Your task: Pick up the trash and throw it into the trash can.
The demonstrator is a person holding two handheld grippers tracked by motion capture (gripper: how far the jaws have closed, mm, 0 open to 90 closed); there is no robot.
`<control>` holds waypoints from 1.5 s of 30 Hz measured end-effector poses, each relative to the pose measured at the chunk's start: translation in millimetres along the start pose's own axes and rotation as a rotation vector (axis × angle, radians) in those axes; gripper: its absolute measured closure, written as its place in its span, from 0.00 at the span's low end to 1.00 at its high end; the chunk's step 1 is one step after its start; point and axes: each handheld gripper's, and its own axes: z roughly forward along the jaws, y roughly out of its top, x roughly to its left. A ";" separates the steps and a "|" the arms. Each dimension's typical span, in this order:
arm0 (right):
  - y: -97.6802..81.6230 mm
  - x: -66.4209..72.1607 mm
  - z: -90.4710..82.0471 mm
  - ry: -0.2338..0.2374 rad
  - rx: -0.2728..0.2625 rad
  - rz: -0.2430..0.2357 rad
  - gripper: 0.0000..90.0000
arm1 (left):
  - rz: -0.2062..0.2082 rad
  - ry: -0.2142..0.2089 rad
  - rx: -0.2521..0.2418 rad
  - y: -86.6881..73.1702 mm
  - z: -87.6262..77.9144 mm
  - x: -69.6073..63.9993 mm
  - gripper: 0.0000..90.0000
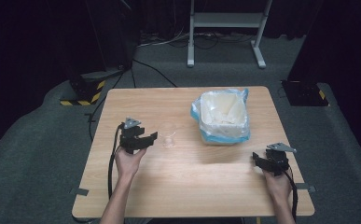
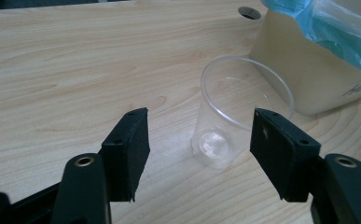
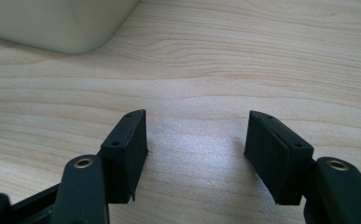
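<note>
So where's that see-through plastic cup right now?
In the high view the clear cup stands upright near the table's middle, between the left gripper and the bag-lined bin. The gripper's open jaws sit just short of it.

Cup on table, bin just right of it, left tool just left

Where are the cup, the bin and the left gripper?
cup (image 2: 225, 116), left gripper view, its clear wall
bin (image 1: 221, 114), high view, its liner inside
left gripper (image 1: 143, 138), high view, between its fingertips
</note>
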 end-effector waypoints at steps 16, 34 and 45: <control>0.0 0.1 0.0 0.000 0.000 -0.001 0.43 | 0.035 -0.001 0.027 23.1 25.4 -1.6 0.56; 0.0 0.0 0.0 -0.001 0.000 -0.002 0.43 | 0.004 -0.002 0.068 24.0 50.5 0.7 0.81; 0.0 0.0 0.0 -0.001 0.000 -0.002 0.43 | 0.025 -0.010 0.059 23.8 51.6 -1.2 0.94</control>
